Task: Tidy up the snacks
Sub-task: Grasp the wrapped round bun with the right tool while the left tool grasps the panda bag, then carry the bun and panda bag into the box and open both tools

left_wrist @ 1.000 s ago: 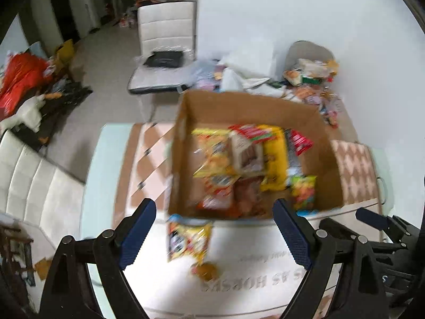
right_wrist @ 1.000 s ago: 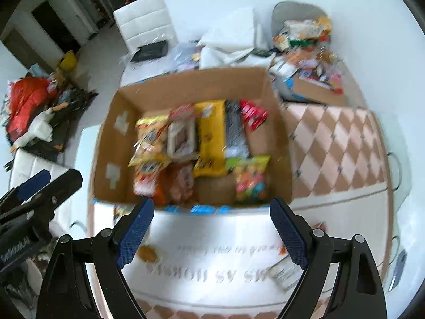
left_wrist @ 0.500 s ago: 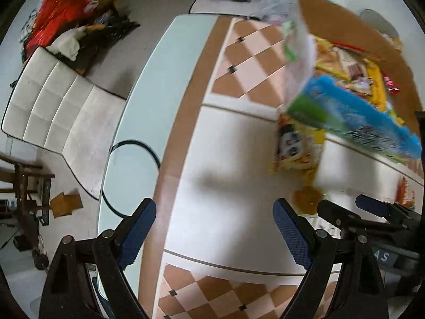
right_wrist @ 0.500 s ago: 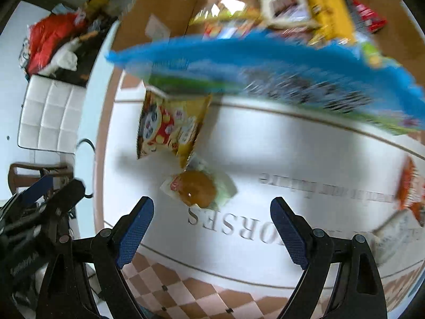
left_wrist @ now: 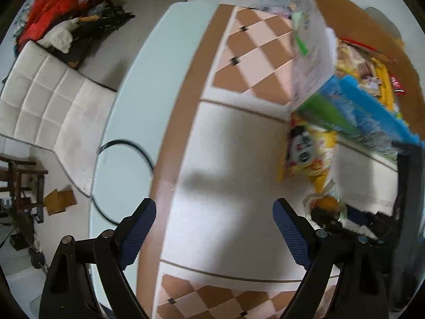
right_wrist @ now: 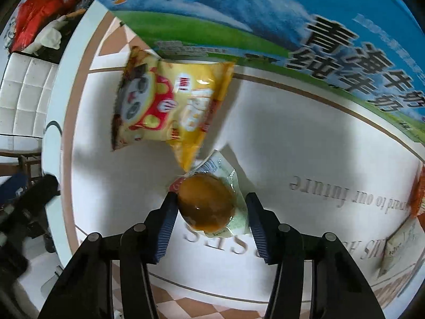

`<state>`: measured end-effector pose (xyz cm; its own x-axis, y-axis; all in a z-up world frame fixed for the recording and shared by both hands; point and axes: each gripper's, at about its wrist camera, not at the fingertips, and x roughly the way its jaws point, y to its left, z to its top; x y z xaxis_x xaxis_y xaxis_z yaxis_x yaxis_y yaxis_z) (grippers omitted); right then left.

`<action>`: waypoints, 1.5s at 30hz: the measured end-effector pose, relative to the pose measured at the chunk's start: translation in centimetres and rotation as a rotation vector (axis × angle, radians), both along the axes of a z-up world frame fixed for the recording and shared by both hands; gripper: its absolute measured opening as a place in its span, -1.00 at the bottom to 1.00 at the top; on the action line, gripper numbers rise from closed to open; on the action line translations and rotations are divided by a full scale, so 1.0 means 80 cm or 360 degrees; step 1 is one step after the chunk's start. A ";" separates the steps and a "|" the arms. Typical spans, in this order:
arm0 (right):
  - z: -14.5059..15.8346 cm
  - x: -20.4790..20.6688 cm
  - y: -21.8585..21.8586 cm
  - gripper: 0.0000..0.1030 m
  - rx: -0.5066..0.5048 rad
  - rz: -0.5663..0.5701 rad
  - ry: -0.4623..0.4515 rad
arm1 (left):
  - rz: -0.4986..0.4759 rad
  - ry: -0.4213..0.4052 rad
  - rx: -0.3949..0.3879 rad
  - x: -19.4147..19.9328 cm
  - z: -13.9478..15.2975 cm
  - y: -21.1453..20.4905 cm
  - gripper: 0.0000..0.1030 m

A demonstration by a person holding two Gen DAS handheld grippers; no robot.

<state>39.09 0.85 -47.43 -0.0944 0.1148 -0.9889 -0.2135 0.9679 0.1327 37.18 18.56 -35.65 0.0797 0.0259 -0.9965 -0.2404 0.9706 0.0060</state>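
Now centre your right hand-held gripper, jaws just narrowing around but not yet pinching the round brown clear-wrapped bun; avoid the yellow crisp bag at 11 o'clock.

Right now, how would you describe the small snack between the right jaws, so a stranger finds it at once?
Start at the blue milk carton box on the table. In front of it lies a yellow panda bag, and at that bag's lower corner sits the bun. It is round and brown in a clear wrapper, unlike the flat printed bag.

Black hand-held gripper, ribbed blue finger pads.
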 end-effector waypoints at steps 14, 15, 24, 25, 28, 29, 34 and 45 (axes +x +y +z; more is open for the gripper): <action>-0.002 0.001 -0.132 0.03 -0.0068 -0.0351 0.0041 | -0.0198 0.0222 -0.0328 0.092 -0.060 -0.093 0.75; -0.002 0.000 -0.136 0.03 -0.0069 -0.0365 0.0038 | -0.0214 0.0236 -0.0319 0.096 -0.065 -0.098 0.75; 0.006 0.018 -0.184 0.02 -0.0054 -0.0427 0.0058 | -0.0364 0.0232 -0.0140 0.109 -0.094 -0.126 0.34; 0.008 0.022 -0.190 0.02 -0.0053 -0.0429 0.0062 | -0.0366 0.0225 -0.0137 0.108 -0.094 -0.127 0.26; 0.008 0.031 -0.211 0.01 -0.0056 -0.0429 0.0068 | -0.0365 0.0201 -0.0131 0.102 -0.090 -0.129 0.16; 0.011 0.033 -0.216 0.00 -0.0056 -0.0429 0.0072 | -0.0366 0.0196 -0.0129 0.099 -0.089 -0.131 0.15; -0.001 0.001 -0.234 -0.01 -0.0070 -0.0411 0.0082 | -0.0365 0.0219 -0.0160 0.051 -0.088 -0.142 0.15; 0.000 -0.087 -0.268 -0.01 -0.0056 -0.0335 0.0189 | -0.0362 0.0334 -0.0230 -0.067 -0.096 -0.163 0.15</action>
